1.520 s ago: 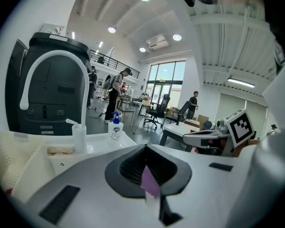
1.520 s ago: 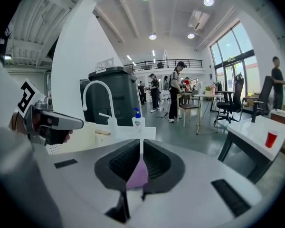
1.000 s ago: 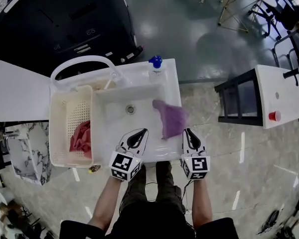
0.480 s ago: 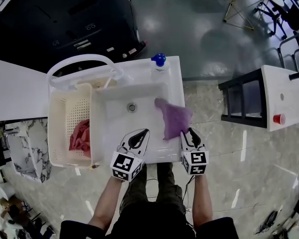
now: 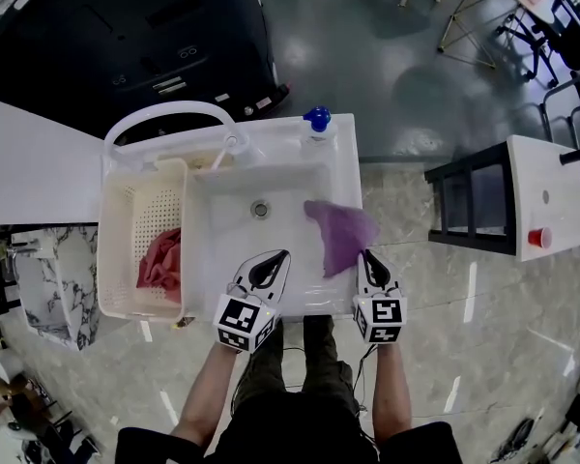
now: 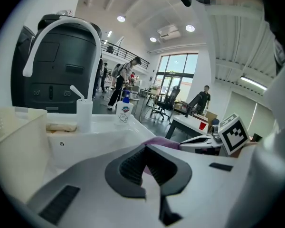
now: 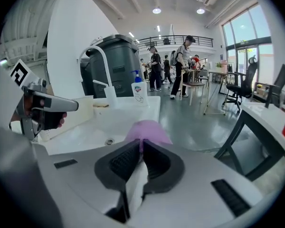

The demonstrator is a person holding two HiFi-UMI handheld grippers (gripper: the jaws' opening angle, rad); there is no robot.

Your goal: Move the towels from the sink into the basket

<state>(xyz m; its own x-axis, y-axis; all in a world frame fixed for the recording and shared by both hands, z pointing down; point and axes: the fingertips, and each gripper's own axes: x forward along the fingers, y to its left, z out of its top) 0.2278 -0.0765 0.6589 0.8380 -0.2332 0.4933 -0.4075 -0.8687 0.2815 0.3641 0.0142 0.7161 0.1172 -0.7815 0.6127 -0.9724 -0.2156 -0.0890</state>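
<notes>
Fingers (image 7: 122,161) of your right gripper (image 5: 365,256) are closing, pinching the purple towel (image 5: 340,232) at the sink's (image 5: 230,232) right edge. Your left gripper (image 5: 280,256) has its fingers (image 6: 133,167) together, empty.

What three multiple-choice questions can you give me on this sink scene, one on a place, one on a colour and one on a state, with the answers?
1. Where does the red towel lie?
A. in the basket
B. over the tap
C. on the floor

2. What colour is the soap bottle's pump top?
A. green
B. blue
C. white

3. What is between the right gripper's jaws?
A. nothing
B. a bottle
C. the purple towel

Answers:
1 A: it lies inside the basket, to the left of the sink.
2 B: the top at the sink's far rim is blue.
3 C: the jaws are closing with purple cloth pinched between them.
</notes>
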